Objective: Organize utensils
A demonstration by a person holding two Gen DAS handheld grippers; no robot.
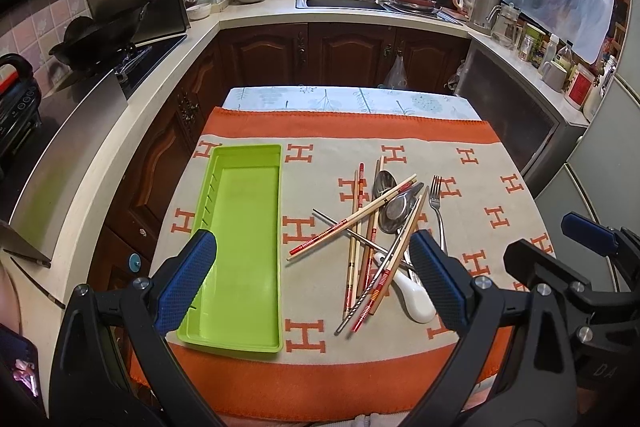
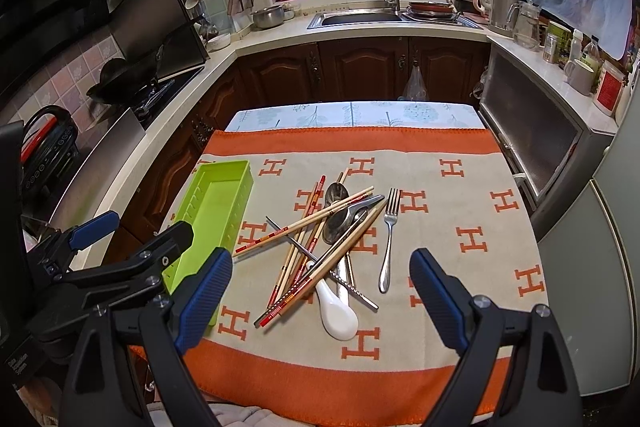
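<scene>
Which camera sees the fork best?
The right wrist view. There the fork lies whole and alone on the cloth, right of the pile. In the left wrist view the fork shows its tines and upper handle, but the left claw's finger hides its lower end.

Bare cloth (image 2: 460,279) right of the fork (image 2: 390,239); tangled chopsticks (image 2: 304,227) block the spoons (image 2: 338,215).

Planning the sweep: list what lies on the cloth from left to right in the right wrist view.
Green tray → pile of chopsticks and spoons → fork.
</scene>
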